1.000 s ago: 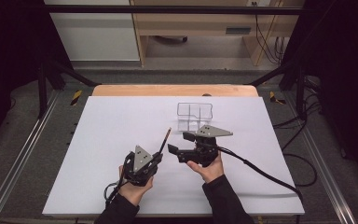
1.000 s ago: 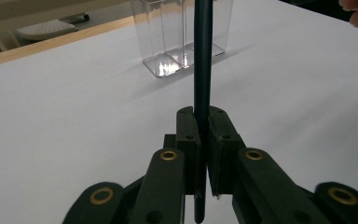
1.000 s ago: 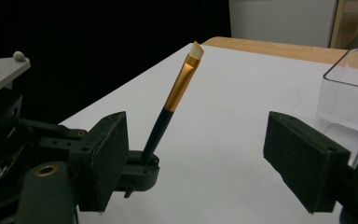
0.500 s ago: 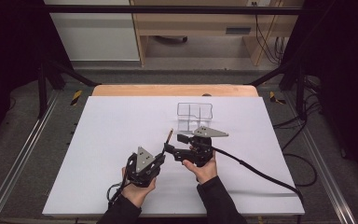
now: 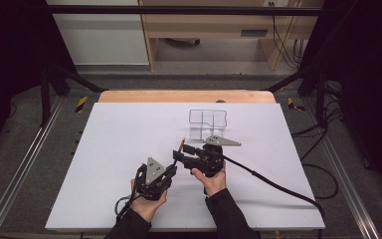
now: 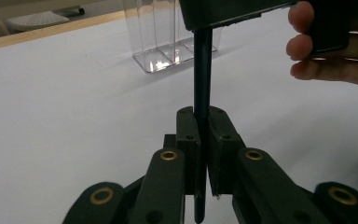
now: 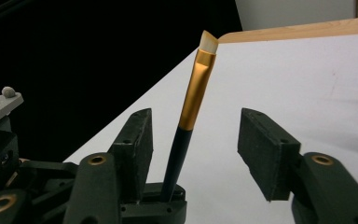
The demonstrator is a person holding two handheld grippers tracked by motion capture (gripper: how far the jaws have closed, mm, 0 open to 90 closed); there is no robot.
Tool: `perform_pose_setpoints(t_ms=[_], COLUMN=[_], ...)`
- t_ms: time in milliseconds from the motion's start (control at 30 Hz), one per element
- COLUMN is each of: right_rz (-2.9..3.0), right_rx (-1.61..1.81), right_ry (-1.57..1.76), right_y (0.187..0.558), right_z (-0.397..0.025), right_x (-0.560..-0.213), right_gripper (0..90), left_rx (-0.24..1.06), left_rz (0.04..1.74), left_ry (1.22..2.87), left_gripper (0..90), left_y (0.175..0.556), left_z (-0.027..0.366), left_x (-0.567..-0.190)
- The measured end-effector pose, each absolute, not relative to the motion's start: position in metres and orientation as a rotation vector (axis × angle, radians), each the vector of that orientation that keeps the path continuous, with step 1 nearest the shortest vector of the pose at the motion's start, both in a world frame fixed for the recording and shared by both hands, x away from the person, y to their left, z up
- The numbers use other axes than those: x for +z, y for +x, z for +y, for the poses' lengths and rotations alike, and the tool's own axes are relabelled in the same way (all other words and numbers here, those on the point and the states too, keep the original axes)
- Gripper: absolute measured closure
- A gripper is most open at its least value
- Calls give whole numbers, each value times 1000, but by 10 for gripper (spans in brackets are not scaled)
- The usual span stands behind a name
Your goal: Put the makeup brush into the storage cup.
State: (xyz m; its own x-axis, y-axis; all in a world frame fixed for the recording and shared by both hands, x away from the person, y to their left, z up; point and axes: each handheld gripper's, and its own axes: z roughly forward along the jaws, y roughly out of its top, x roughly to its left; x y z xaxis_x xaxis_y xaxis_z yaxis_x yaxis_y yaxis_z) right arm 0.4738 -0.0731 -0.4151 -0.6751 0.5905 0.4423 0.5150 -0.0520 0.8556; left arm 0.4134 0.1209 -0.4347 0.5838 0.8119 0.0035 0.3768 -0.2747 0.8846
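From above, a white table (image 5: 129,149) fronts dark curtains — left gripper (image 5: 171,172) meets right gripper (image 5: 179,153) near a clear organizer (image 5: 208,123). Left gripper view: jaws clamp the brush (image 6: 202,79). Right gripper view: jaws spread wide around its gold ferrule — untouched.

One makeup brush (image 7: 193,100), one clear divided organizer (image 5: 208,123), two grippers, one table (image 5: 119,134).

No lettering to call anywhere, no label or brand on the brush (image 7: 193,98), nothing printed on the clear organizer (image 5: 208,124) at twelve o'clock, no numbers on either gripper, white table sheet (image 5: 129,139) blank, yellow-black hazard stripes unlettered at the frame.
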Motion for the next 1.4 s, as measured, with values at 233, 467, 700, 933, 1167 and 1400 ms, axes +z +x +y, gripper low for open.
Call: perform_pose_setpoints(t_ms=[233,467,700,933,1167,1400], right_rz=[2095,2101,2101,2104,2104,2084], right_rx=[1891,1911,1954,1987,1994,1972], right_ry=[1287,1300,1307,1326,1320,1300], right_y=[475,475,474,475,475,476], right_z=[-72,-72,-73,-73,-73,-76], right_x=[-416,-415,-414,-414,-413,-410], right_gripper=[558,677,796,830,834,834], left_rx=[583,581,580,572,562,530], left_rz=[966,970,972,973,971,960], left_ry=[1876,1874,1867,1863,1860,1865], left_gripper=[836,836,836,836,828,665], left_y=[413,413,413,413,414,415], left_z=[121,120,120,120,121,124], left_x=[-435,-436,-435,-435,-434,-433])
